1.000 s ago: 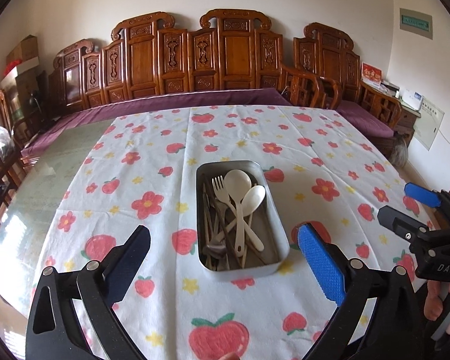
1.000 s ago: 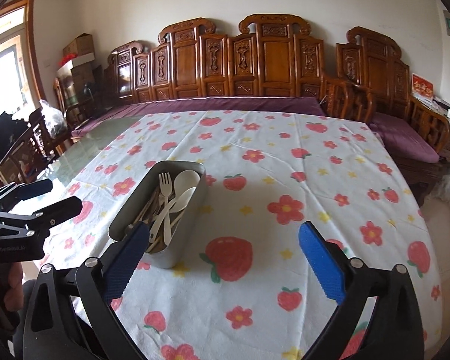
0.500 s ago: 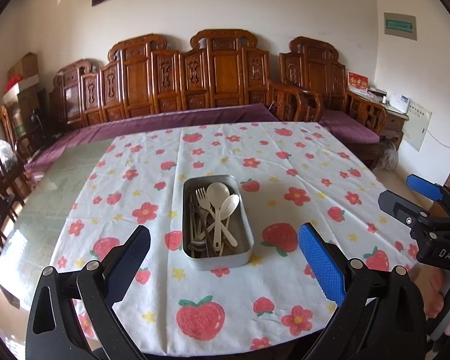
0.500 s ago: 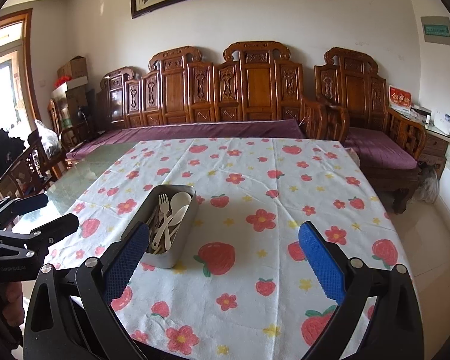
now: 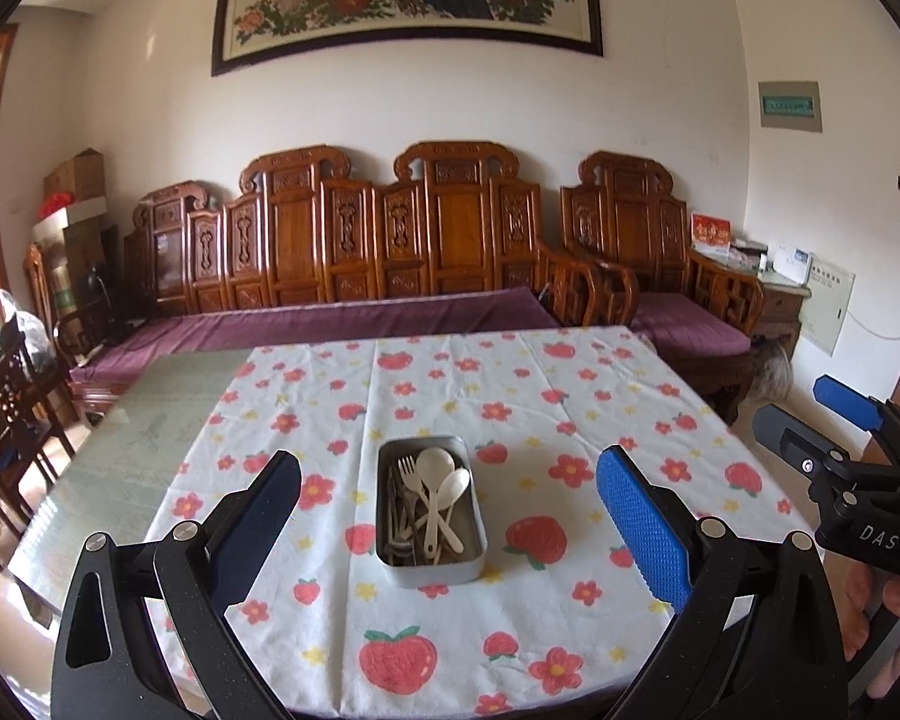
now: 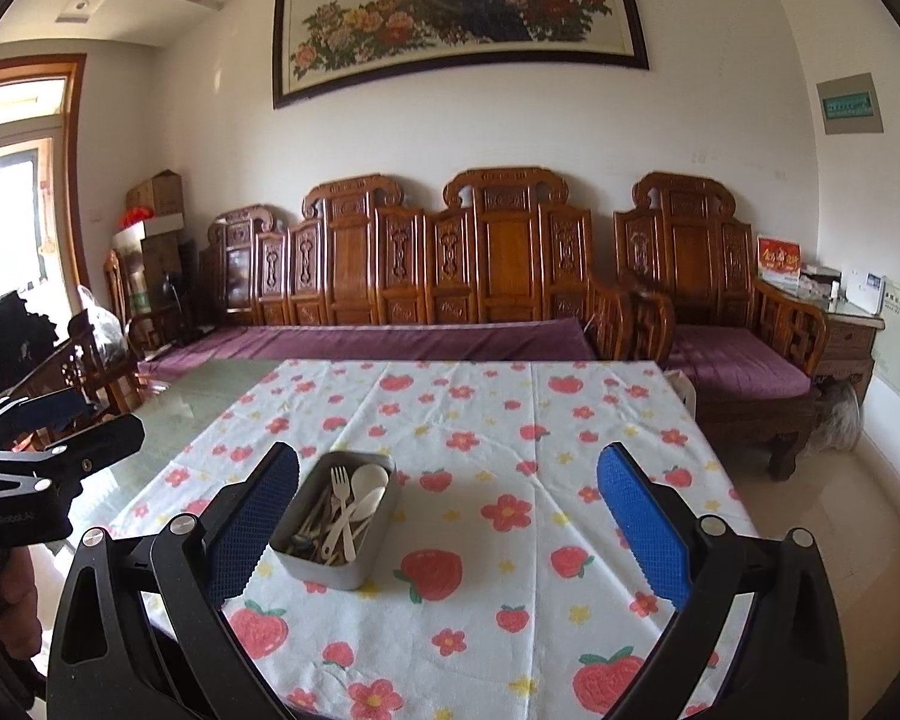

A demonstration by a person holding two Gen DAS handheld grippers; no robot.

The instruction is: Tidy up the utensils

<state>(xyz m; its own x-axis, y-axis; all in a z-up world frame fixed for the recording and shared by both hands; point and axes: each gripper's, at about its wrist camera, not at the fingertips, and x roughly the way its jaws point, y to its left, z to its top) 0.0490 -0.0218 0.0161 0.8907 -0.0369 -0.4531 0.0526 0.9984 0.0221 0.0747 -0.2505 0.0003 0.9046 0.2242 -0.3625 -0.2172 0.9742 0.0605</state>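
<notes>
A grey metal tin (image 5: pixel 477 570) stands mid-table on the strawberry-and-flower tablecloth (image 5: pixel 510 396). It holds white plastic spoons (image 5: pixel 437 468), a white fork (image 5: pixel 407 471) and darker utensils. It also shows in the right wrist view (image 6: pixel 324 570). My left gripper (image 5: pixel 450 525) is open and empty, held back from the table's near edge. My right gripper (image 6: pixel 450 525) is open and empty too, right of the tin; it shows in the left wrist view (image 5: pixel 810 420). The left gripper shows in the right wrist view (image 6: pixel 60 426).
Bare green glass tabletop (image 5: pixel 132 438) lies left of the cloth. A carved wooden bench with a purple cushion (image 5: pixel 330 318) stands behind the table, with an armchair (image 5: pixel 678 300) at right. Wooden chairs (image 5: pixel 12 396) crowd the left side.
Both grippers have pulled back and risen away from the table. The tin now looks smaller and the wall painting has come into view. Both stay open.
</notes>
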